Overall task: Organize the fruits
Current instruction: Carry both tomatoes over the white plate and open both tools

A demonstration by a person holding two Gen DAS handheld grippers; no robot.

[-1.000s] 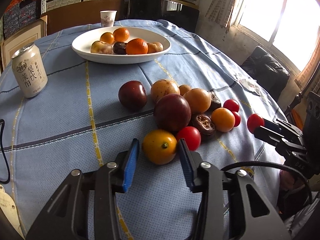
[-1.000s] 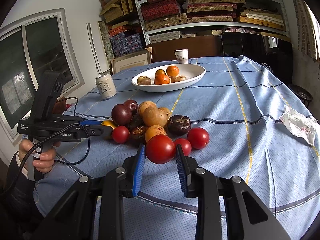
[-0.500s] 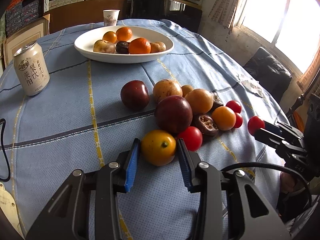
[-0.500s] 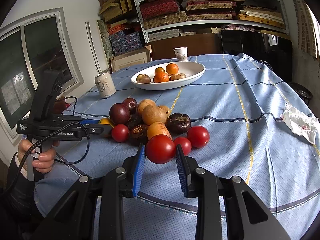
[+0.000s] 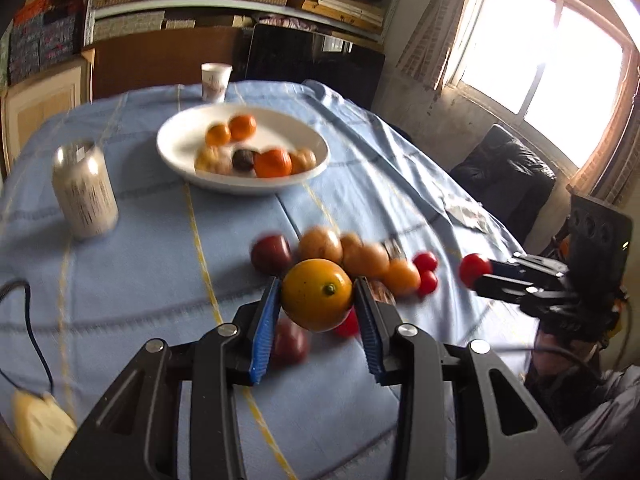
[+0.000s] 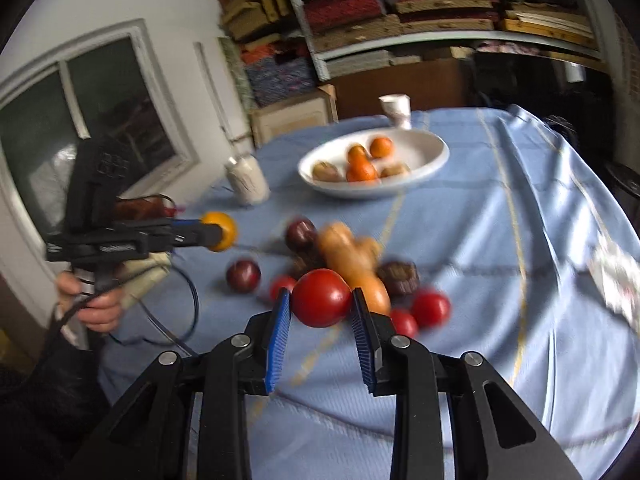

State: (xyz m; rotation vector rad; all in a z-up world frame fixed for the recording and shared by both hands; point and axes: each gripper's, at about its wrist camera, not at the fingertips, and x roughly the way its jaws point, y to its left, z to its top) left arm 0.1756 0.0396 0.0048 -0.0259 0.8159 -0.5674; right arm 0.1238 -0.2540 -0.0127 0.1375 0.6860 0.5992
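One white bowl (image 5: 192, 168), one drinks can (image 5: 85, 192), one paper cup (image 5: 215, 82), two grippers, three oranges in the bowl, one yellow tomato (image 5: 317, 294) held

Bowl (image 5: 168, 148) of fruit behind the fruit pile (image 5: 352, 256); can (image 5: 85, 192) left; cup (image 5: 215, 82) beyond

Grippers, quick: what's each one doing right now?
Left gripper: closed on the yellow-orange fruit.
Right gripper: closed on the red tomato.

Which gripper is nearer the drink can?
Left. The left gripper, holding the yellow-orange fruit, is nearer the can; the right gripper is beyond the fruit pile.
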